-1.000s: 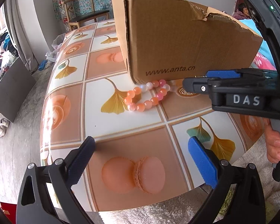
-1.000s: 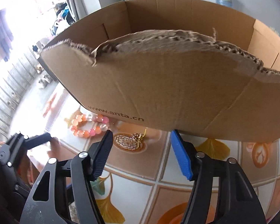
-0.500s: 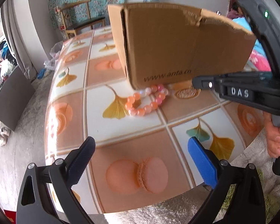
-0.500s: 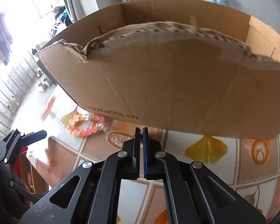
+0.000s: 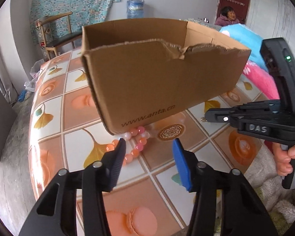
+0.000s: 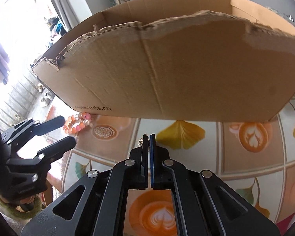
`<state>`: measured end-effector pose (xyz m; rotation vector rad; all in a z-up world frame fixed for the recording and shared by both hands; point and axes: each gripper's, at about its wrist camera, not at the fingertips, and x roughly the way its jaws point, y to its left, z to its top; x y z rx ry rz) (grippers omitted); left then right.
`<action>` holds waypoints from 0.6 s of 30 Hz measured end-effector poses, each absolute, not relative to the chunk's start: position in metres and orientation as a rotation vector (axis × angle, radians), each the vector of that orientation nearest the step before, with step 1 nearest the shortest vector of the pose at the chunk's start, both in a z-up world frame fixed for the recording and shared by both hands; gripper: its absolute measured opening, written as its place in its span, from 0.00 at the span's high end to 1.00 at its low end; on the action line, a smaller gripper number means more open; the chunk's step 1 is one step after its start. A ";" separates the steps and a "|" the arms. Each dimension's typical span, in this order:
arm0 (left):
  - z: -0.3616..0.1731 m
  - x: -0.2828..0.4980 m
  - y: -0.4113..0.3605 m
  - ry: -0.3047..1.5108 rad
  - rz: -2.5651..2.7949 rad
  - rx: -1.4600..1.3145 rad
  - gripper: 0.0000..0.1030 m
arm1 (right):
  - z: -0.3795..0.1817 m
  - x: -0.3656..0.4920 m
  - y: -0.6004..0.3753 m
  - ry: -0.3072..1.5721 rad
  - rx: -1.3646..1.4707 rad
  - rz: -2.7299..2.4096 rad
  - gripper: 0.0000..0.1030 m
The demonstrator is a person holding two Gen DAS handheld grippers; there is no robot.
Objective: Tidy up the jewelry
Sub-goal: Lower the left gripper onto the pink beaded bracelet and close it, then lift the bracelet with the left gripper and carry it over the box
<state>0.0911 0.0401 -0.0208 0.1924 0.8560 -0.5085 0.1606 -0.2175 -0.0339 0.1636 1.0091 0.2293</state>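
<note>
Since one second ago both grippers have narrowed: the right gripper [image 6: 149,137] has gone from half spread to fully closed, and the left gripper [image 5: 148,145] from wide to about half, its jaws closing at this moment.

Right gripper: pads pressed together, a small gold trinket [image 6: 140,142] caught at the tip, showing at 9 o'clock of the closed pads. In the left wrist view the same trinket [image 5: 203,119] hangs from the tip of the right gripper [image 5: 207,116], clear of the tabletop as far as can be judged. A hand [image 5: 287,157] grips the handle at the right edge.

Left gripper: nothing pressed between the pads. The bracelet [image 5: 136,147], pink and orange beads, lies on the table [image 5: 186,167] just ahead of the left pad, part of its loop hidden behind that pad; contact cannot be confirmed. In the right wrist view the left gripper [image 6: 68,130] sits at 9 o'clock, its two fingers flanking the near side of the bracelet [image 6: 77,123].

Box [image 5: 157,78]: open-topped cardboard, torn front rim, standing at 12 o'clock of both grippers. The bracelet lies against its front lower corner, beneath the printed web address.

Beyond the table at 11 o'clock stands a chair [image 5: 55,35].
</note>
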 end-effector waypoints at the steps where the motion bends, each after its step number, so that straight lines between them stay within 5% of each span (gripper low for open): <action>1: -0.022 0.093 0.039 0.864 -0.508 0.197 0.58 | -0.034 0.157 -0.220 1.008 0.167 0.230 1.00; 14: -0.033 0.104 0.034 0.896 -0.485 0.258 0.69 | -0.036 0.162 -0.220 0.986 0.146 0.225 1.00; 18: -0.034 0.101 0.030 0.880 -0.474 0.265 0.82 | -0.037 0.157 -0.220 0.973 0.136 0.227 1.00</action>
